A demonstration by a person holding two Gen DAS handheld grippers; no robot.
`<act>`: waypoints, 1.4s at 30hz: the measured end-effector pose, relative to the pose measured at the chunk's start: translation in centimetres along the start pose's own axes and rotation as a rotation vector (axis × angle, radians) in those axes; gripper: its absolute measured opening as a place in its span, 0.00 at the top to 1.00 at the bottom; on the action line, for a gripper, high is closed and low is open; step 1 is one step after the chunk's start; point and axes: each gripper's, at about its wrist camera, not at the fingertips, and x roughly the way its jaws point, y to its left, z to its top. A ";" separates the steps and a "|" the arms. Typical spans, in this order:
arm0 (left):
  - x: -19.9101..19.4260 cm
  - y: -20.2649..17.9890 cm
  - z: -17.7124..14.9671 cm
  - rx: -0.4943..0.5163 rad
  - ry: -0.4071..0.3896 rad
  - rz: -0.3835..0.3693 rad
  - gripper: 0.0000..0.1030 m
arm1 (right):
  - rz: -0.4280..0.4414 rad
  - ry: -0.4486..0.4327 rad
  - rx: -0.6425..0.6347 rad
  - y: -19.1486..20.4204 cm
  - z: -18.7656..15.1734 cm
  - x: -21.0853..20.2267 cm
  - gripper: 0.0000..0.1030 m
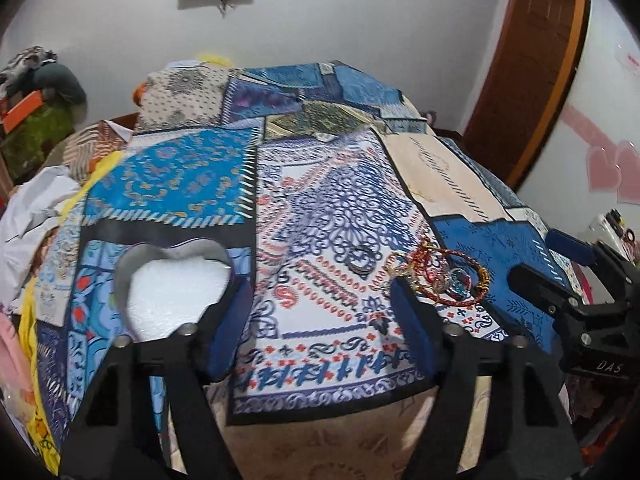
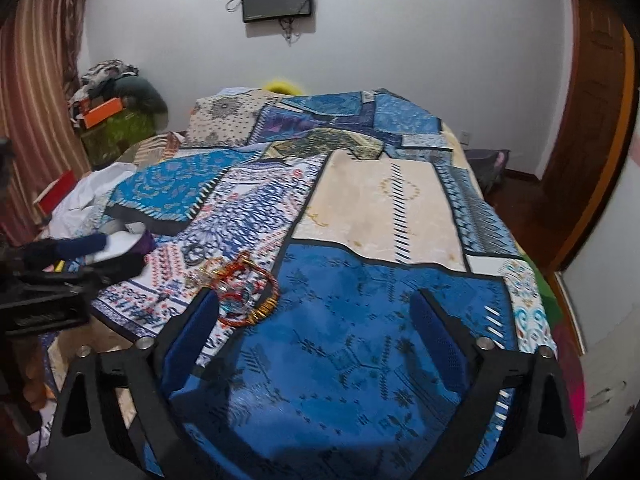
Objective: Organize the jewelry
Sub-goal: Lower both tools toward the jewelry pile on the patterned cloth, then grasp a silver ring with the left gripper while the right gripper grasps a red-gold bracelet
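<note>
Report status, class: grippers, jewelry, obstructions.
Both grippers, left and right, open, empty. Red-and-gold bangle pile on patchwork bedspread; heart-shaped metal tin open. Nothing blocking.

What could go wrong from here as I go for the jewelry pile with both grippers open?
1. The bangles and small pieces in the jewelry pile lie tangled together, so lifting one may drag others along.
2. The pile sits near the bed's front edge; a nudge could send pieces off the patterned bedspread.
3. The heart-shaped box lies apart, beside the left gripper, and the right gripper is close: they could collide.
</note>
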 end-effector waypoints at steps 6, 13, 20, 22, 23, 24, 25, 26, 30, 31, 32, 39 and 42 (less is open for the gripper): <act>2.0 -0.5 0.5 0.035 0.038 -0.025 0.58 | 0.077 0.011 0.021 -0.2 0.9 1.1 0.33; 3.4 -1.4 1.0 0.067 0.048 -0.057 0.63 | 0.126 0.015 0.040 0.0 1.3 1.7 0.47; 4.8 -1.6 1.3 0.064 0.049 -0.060 0.75 | 0.186 0.026 0.042 0.7 1.6 2.1 0.49; 4.9 -1.4 1.4 0.056 0.045 -0.064 0.80 | 0.192 0.027 0.035 1.0 1.6 2.2 0.54; 4.9 -1.3 1.4 0.051 0.043 -0.070 0.80 | 0.199 0.030 0.030 1.3 1.6 2.3 0.57; 4.8 -1.2 1.3 0.047 0.041 -0.074 0.80 | 0.204 0.032 0.027 1.4 1.6 2.4 0.58; 4.7 -1.2 1.3 0.045 0.039 -0.075 0.80 | 0.209 0.035 0.022 1.6 1.6 2.5 0.60; 4.6 -1.1 1.3 0.043 0.037 -0.075 0.80 | 0.212 0.037 0.017 1.8 1.6 2.5 0.62; 3.9 -0.8 1.0 0.033 0.030 -0.082 0.80 | 0.217 0.055 -0.005 2.4 1.5 3.0 0.66; 3.6 -0.6 0.9 0.032 0.028 -0.083 0.80 | 0.217 0.062 -0.008 2.5 1.4 3.2 0.67; 3.4 -0.6 0.8 0.032 0.027 -0.082 0.80 | 0.213 0.073 -0.011 2.6 1.3 3.5 0.68; 2.7 -0.2 0.2 0.039 0.021 -0.076 0.80 | 0.191 0.120 -0.032 3.0 0.8 4.6 0.72; 2.6 0.0 0.2 0.036 0.017 -0.074 0.80 | 0.175 0.132 -0.057 3.3 0.6 4.8 0.73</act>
